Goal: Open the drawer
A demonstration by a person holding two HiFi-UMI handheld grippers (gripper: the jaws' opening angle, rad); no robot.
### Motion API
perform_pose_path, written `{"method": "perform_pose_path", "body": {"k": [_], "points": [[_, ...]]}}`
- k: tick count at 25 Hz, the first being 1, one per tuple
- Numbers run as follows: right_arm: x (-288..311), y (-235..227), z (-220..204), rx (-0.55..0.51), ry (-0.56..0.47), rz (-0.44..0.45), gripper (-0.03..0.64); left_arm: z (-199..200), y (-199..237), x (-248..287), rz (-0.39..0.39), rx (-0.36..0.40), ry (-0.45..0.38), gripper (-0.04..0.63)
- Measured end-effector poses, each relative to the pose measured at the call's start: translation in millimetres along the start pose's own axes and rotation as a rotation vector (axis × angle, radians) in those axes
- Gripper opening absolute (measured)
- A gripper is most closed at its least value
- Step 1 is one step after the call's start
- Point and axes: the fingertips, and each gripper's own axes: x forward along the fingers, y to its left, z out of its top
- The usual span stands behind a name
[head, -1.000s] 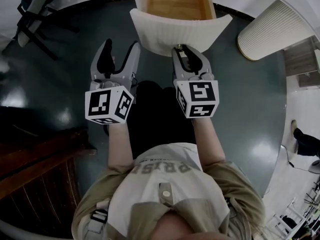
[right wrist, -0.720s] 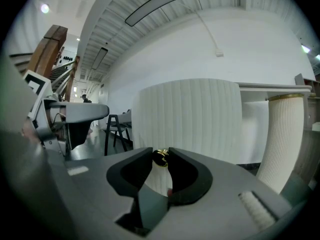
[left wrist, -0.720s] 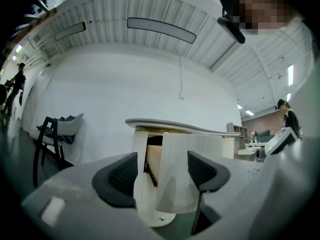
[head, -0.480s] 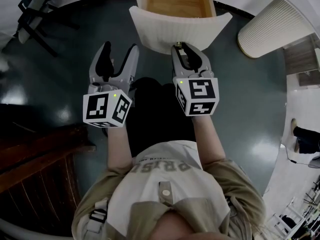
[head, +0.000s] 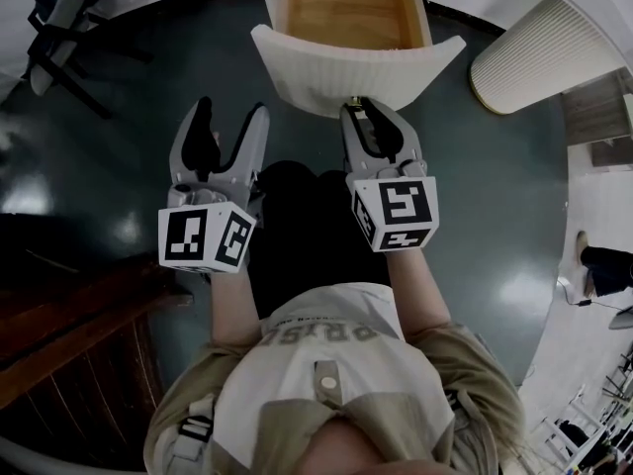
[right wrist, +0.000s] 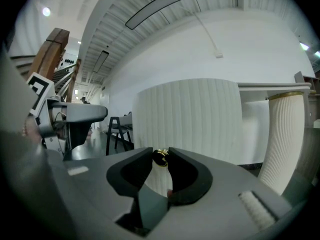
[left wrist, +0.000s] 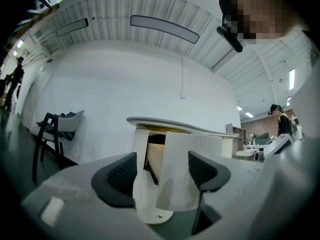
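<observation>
— Dark glossy floor (head: pixel 109 137) all round, white wall (left wrist: pixel 100 84) behind. Right fingers (right wrist: pixel 134 168)?
— Clenched on knob (right wrist: pixel 160 157). Small, gold and dark, caught right at the tips. Narrow gap, a pad tight to each side.
— Knob on what?
— Low on front (head: pixel 358 67): white, ribbed, curved. Fills much of right gripper view just past the tips.
— Drawer (head: pixel 348 6) itself?
— Pulled well out. Bare wooden inside showing from above. Wooden side and dark rail plain in left gripper view, running back under white top (left wrist: pixel 165 124).
— Right gripper (head: pixel 362 112) overall?
— Roughly level, nose to the front's lower edge. Right cube (head: pixel 396 212) at the rear, forearm behind that.
— Left fingers (left wrist: pixel 118 175)?
— Released. Spread wide, nothing between the pads. Drawer seen through the gap, well beyond.
— Left gripper (head: pixel 231 117) placement?
— Beside the right one, over floor, short of the front and off to its left, apart from it. Left cube (head: pixel 206 237) at the back, tilted a little.
— Further out?
— Dark chair (head: pixel 57 23) far left, near the wall, pale cloth draped on it. Ribbed white column (head: pixel 539 57) right of drawer, standing on floor. Brown timber (head: pixel 69 334) lower left. Beige shirt (head: pixel 326 364) along bottom of head view, both forearms reaching up from it to the cubes.
</observation>
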Motion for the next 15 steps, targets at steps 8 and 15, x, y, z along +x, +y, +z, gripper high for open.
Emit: {"method": "perform_pose_path", "body": {"k": [8, 15], "points": [[-2, 0, -4, -0.001, -0.002, -0.009, 0.103, 2, -4, 9, -0.020, -0.011, 0.047, 0.327], [-1, -3, -6, 0.032, 0.054, -0.018, 0.103, 37, -9, 18, -0.008, -0.039, 0.066, 0.328]]}}
